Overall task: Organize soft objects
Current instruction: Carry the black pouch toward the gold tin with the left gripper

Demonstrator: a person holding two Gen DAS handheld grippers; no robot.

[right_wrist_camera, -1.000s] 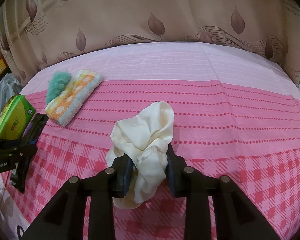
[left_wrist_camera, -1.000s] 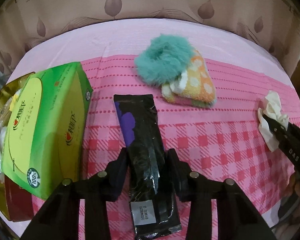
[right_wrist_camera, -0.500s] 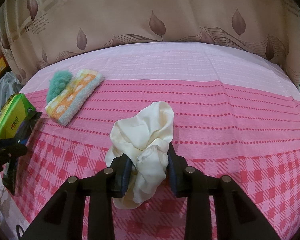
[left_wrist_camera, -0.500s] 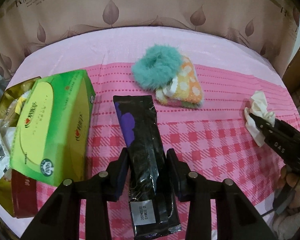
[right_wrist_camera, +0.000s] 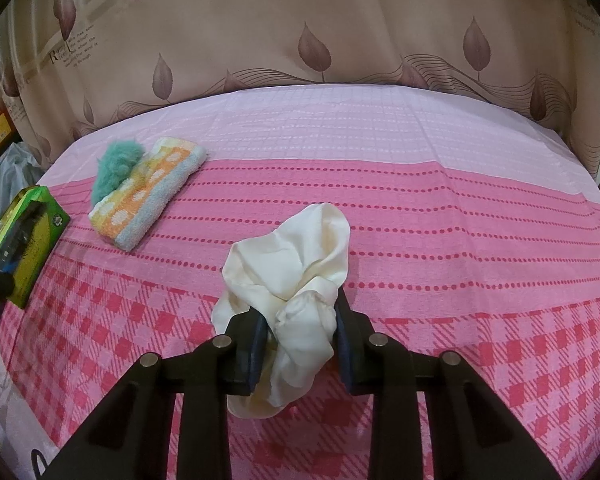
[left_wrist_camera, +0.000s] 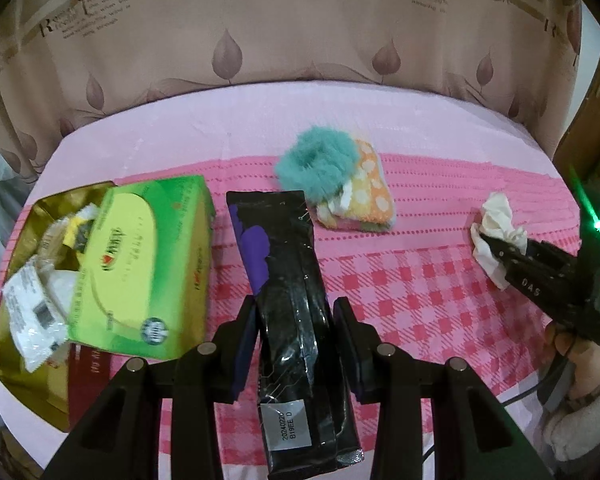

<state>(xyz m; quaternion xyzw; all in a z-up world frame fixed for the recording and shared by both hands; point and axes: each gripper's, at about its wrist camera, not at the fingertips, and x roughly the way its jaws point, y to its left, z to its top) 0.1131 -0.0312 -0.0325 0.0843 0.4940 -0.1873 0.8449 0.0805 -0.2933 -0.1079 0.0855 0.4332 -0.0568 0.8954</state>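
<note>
A beige curtain [right_wrist_camera: 300, 32] printed with brown leaves and lettering fills the view from nine to three o'clock. Below it lies a table under a pink cloth [right_wrist_camera: 460, 208], plain at twelve o'clock and checked toward six. Light is soft and even.

One black packet [left_wrist_camera: 290, 292], one green tissue box [left_wrist_camera: 140, 256], one teal scrunchie [left_wrist_camera: 320, 164], one towel [left_wrist_camera: 364, 192], one cream cloth [right_wrist_camera: 296, 276], perhaps several wrappers [left_wrist_camera: 32, 312].
</note>
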